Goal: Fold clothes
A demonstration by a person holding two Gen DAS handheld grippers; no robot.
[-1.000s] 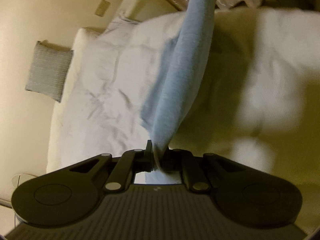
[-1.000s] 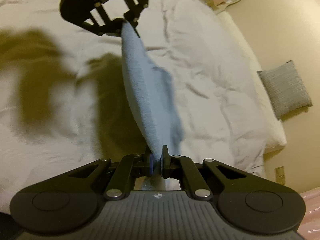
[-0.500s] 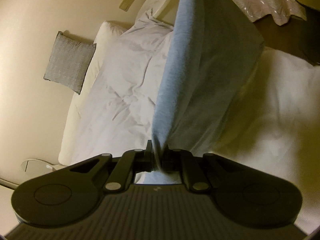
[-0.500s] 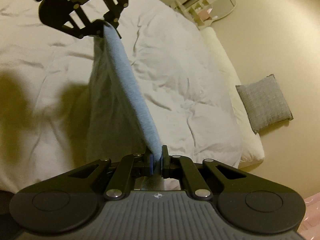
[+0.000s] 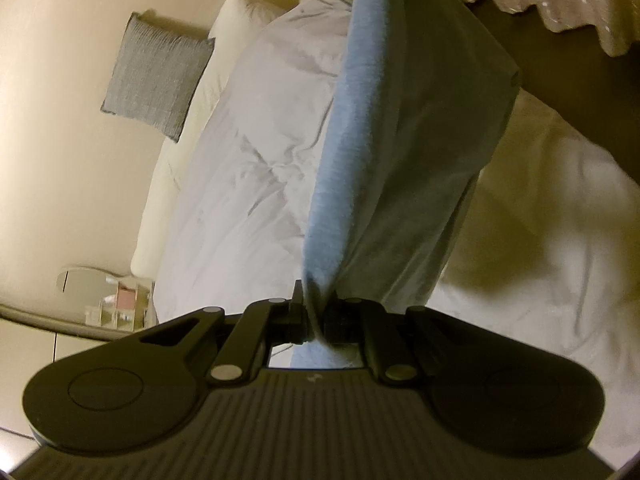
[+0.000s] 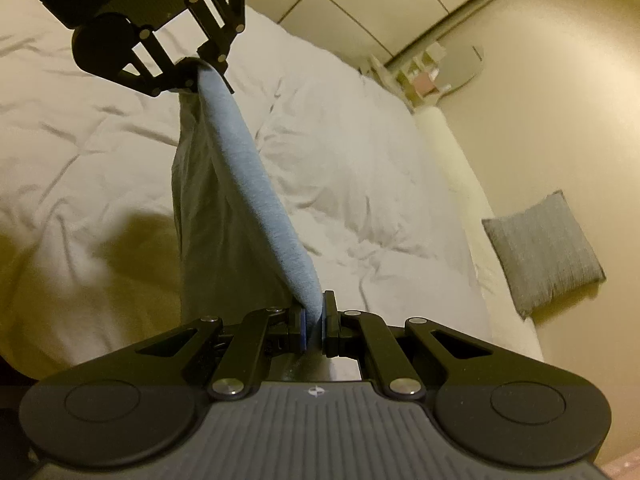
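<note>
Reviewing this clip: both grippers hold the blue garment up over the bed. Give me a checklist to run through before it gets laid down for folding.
1. Left gripper shut on the blue garment: ok.
2. Right gripper shut on the garment: ok.
3. Top edge pulled taut between the grippers: ok.
4. Garment hanging free above the bed: bottom hem hidden, cannot tell.
5. Bed below free of other items: ok where visible; the duvet is wrinkled.
6. Grey cushion out of the way: ok, it lies beside the bed.

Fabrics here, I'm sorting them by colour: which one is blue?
The blue garment, stretched in the air between both grippers; the duvet is white and the cushion grey.
</note>
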